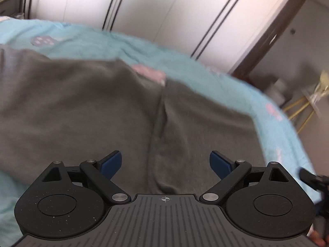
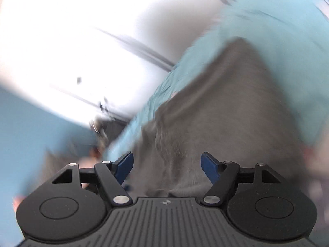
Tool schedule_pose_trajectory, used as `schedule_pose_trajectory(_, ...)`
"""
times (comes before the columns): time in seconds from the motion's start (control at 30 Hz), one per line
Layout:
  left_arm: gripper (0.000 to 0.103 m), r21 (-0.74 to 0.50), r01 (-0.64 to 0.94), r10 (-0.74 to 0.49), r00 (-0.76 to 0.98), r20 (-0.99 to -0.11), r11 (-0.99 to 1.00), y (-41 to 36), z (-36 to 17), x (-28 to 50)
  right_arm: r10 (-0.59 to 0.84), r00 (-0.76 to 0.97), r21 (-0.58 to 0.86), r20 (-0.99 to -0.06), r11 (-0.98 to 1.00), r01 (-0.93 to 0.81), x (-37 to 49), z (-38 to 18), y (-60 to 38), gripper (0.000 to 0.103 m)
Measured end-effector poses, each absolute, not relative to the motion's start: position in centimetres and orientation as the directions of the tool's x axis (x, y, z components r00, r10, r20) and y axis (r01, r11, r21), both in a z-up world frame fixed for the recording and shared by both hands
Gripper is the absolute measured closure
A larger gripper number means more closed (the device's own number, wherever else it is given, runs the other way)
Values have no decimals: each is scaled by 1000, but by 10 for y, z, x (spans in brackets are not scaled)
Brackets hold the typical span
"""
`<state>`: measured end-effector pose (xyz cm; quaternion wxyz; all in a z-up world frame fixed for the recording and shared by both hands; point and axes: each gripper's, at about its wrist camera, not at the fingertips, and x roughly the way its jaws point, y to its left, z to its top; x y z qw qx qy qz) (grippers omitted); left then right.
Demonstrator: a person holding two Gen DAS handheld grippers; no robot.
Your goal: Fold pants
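Note:
Grey pants (image 1: 86, 103) lie spread on a light blue bedsheet (image 1: 92, 39); a seam runs down their middle toward me. My left gripper (image 1: 165, 165) is open and empty, its blue pads wide apart just above the grey cloth. The pants also show in the right wrist view (image 2: 226, 111), blurred by motion. My right gripper (image 2: 167, 167) is open and empty over the near end of the cloth. The other gripper shows at the right edge of the left wrist view (image 1: 316, 183).
White wardrobe doors (image 1: 164, 6) with dark lines stand behind the bed. A doorway and a gold-legged stand (image 1: 302, 111) are at the right. The bed's edge curves down at the right (image 1: 287, 131). The sheet carries pink and purple prints (image 1: 148, 72).

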<state>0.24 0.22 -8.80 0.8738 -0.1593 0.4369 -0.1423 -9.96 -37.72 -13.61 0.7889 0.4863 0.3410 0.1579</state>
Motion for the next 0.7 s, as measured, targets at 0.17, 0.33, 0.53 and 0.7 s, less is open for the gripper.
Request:
schedule_pose_trajectory(0.17,7,-412,75,-396,474,-786,908,-23,-126,21,584,711,913,-391,345,219,-132,-172,-396,30)
schedule_pose_trajectory(0.33,31,-379,91,-372,496,-785,921,-28,-129,22,527,736,895,-425,365,255,-123,-191,-399,42)
schedule_pose_trajectory(0.53,66,-313,103,-321,501,-803,944,-30,-131,20,472,769,902,-431,251,351,-114,-219,-404,83)
schedule_pose_trajectory(0.7,79,-318,87,-316,510,-800,944,-21,-128,17,390,798,875,-460,354,331,-111,-198,-405,94)
